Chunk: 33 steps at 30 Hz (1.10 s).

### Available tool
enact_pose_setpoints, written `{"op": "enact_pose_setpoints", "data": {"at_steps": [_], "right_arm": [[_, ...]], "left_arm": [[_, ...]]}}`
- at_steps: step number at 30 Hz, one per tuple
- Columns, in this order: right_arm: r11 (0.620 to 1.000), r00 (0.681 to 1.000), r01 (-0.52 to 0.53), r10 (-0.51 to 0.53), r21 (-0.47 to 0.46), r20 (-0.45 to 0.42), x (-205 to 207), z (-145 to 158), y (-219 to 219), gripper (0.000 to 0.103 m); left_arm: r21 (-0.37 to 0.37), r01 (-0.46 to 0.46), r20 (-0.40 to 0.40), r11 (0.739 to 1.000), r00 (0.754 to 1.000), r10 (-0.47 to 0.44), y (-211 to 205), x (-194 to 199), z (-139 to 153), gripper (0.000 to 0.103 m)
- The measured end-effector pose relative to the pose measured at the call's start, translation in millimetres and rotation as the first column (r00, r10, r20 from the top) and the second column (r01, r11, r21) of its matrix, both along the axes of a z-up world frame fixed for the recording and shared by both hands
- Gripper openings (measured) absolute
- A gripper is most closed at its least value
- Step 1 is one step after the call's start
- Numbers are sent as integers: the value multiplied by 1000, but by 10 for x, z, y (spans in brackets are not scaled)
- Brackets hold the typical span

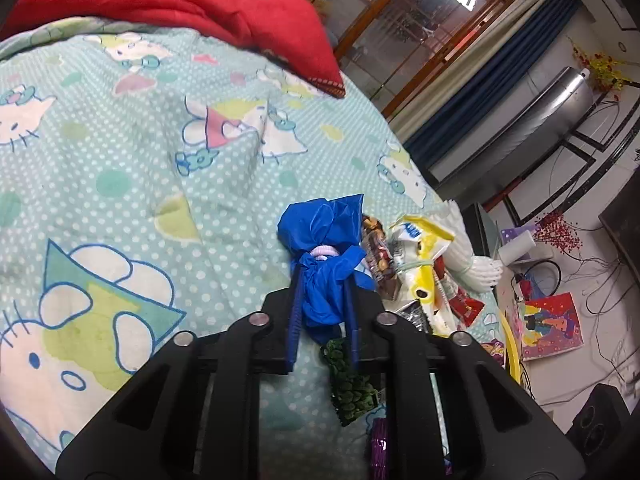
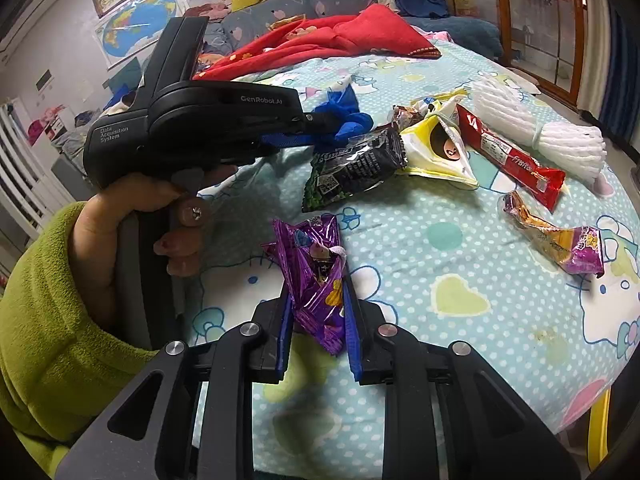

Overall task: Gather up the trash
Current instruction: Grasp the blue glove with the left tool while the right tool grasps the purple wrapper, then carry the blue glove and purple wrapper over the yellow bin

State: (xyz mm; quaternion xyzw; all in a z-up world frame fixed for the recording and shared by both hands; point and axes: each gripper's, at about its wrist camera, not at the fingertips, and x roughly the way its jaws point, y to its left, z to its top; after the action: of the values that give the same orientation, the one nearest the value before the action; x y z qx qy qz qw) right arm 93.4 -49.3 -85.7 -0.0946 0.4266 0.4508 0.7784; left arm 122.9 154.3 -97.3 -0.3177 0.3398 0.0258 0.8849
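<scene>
Two pieces of trash are gripped right now, one per gripper, and the rest is lying loose on the bed, so I'd call this early-to-middle of the job. The left gripper (image 1: 322, 280) has its fingers pinched tight on a blue plastic bundle (image 1: 324, 240) with a pale hair-tie-looking band around its middle. The right gripper (image 2: 320, 308) has its fingers closed narrow on a crinkly purple wrapper (image 2: 316, 276), which sits low on the polka-dot cat-print sheet (image 2: 460, 320).

Working outward from the purple wrapper in the right wrist view: at about 12 o'clock there's a green and black snack bag (image 2: 352, 172), at 1 o'clock a yellow pouch (image 2: 436, 152), past that a red wrapper (image 2: 512, 160), and further out at 2 o'clock a white ribbed bundle (image 2: 540, 132) that might be foam netting, hard to say. At 3 o'clock sits an orange and purple wrapper (image 2: 556, 240). A small brown wrapper (image 2: 404, 114) peeks out behind the yellow one.

None of those look touched yet. I can't spot a bin or bag to drop stuff into in either view, so no clue where it all ends up.

Person's hand (image 2: 132, 216) in a green fleece sleeve (image 2: 52, 320) is holding the left tool. Red blanket (image 2: 340, 40) way up at 12 o'clock looks like bedding, not trash.
</scene>
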Motion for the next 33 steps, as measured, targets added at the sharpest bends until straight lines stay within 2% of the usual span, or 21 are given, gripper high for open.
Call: {"op": "enact_pose_setpoints", "data": {"at_steps": [6, 14, 22, 33], "right_arm": [[1000, 1000, 10, -10, 25, -9, -14, 81, -64, 21], [995, 998, 68, -68, 69, 6, 64, 242, -229, 21], [983, 988, 148, -152, 112, 20, 233, 396, -456, 21], [944, 959, 271, -282, 186, 35, 473, 604, -843, 21]], "left_arm": [[47, -12, 67, 999, 998, 9, -36, -118, 191, 9], [70, 4, 129, 998, 992, -13, -139, -142, 437, 9], [81, 45, 169, 996, 984, -58, -300, -161, 616, 9], [110, 118, 199, 987, 970, -139, -637, -175, 765, 9]]}}
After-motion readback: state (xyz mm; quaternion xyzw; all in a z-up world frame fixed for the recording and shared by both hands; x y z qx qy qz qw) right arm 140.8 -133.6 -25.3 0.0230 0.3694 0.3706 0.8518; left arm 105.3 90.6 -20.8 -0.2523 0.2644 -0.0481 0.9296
